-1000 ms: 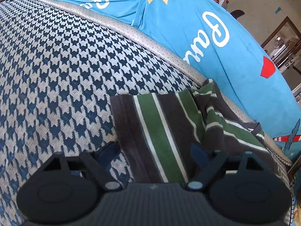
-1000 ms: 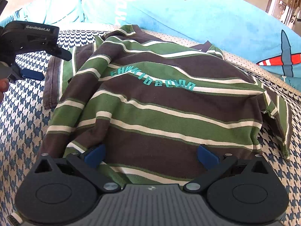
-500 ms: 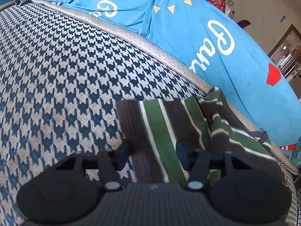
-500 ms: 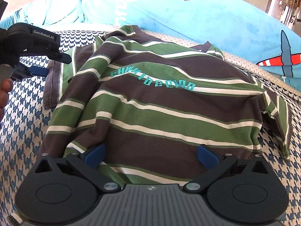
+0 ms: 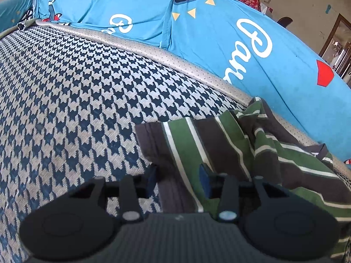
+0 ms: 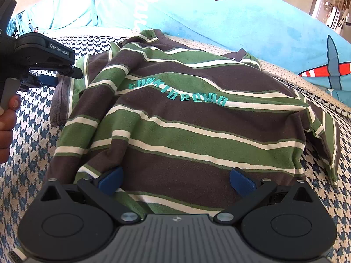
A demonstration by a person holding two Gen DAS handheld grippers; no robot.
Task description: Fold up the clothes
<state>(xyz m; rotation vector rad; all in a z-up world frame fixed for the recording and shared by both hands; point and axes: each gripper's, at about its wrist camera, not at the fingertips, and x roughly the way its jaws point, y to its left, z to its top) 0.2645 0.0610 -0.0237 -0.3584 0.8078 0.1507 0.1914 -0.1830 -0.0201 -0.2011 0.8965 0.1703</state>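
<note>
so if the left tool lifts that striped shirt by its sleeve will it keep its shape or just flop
Likely flop: the striped shirt already lies in soft wrinkles and folds, so it looks limp. The sleeve between the left tool fingers would probably rise first, the body trailing. It may drag rather than slide on the textured houndstooth cover.

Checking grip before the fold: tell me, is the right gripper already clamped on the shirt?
No, the right gripper is wide open, its blue fingers spread far apart over the striped shirt.

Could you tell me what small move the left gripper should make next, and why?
Probably finish closing the left gripper on the shirt sleeve hem: its jaws are only partly closed, with the hem edge lying between them on the bed cover, not yet pinched.
</note>
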